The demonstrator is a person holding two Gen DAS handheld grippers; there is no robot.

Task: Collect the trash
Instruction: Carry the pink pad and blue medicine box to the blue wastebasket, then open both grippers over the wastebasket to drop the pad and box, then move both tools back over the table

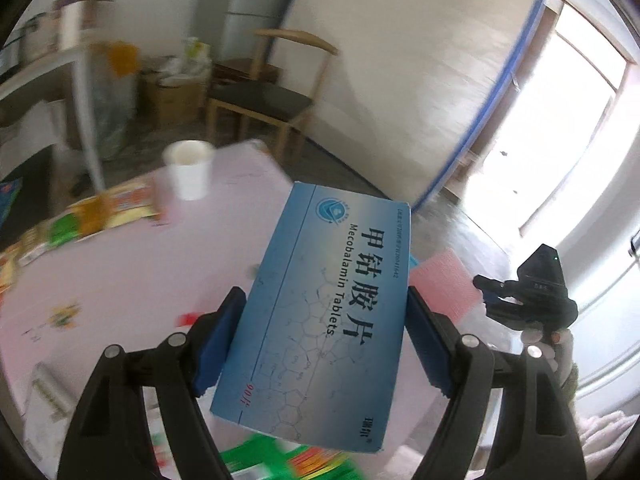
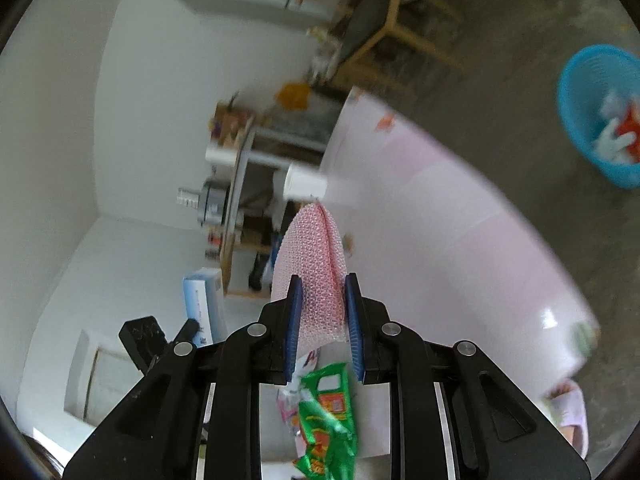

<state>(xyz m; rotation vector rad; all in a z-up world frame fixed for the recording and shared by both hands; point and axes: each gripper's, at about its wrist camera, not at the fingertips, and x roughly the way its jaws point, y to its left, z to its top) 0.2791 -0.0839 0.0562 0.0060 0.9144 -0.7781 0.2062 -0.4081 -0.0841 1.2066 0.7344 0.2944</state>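
the left gripper (image 1: 326, 344) is clamped on a blue box (image 1: 320, 312), its blue pads pressing the box's two long edges, jaws wide because the box is wide; the box is printed "mecobalamin tablets" and is held tilted above a table (image 1: 132, 280) with a pale pink cover. the right gripper (image 2: 322, 320) is clamped on a sheet of pink bubble wrap (image 2: 314, 264), jaws narrow with the folded sheet pinched between the pads and its free end sticking up past the fingertips. in the left wrist view that same pink sheet (image 1: 444, 284) shows just to the right of the box, with the black body of the other gripper beside it. on the table a white cup (image 1: 188, 172) stands upright near the far edge, and a blurred orange and green wrapper (image 1: 96, 216) lies to its left, apart from the cup; more green packaging (image 1: 264, 456) lies at the near edge under the box. in the right wrist view a green wrapper (image 2: 324, 416) lies below the jaws, and a blue basket (image 2: 576, 120) sits on the grey floor well apart from the table, with white and red scraps inside. a wooden chair (image 1: 260, 96) with a dark seat stands beyond the table, near a mattress (image 1: 400, 80) leaning upright against the wall
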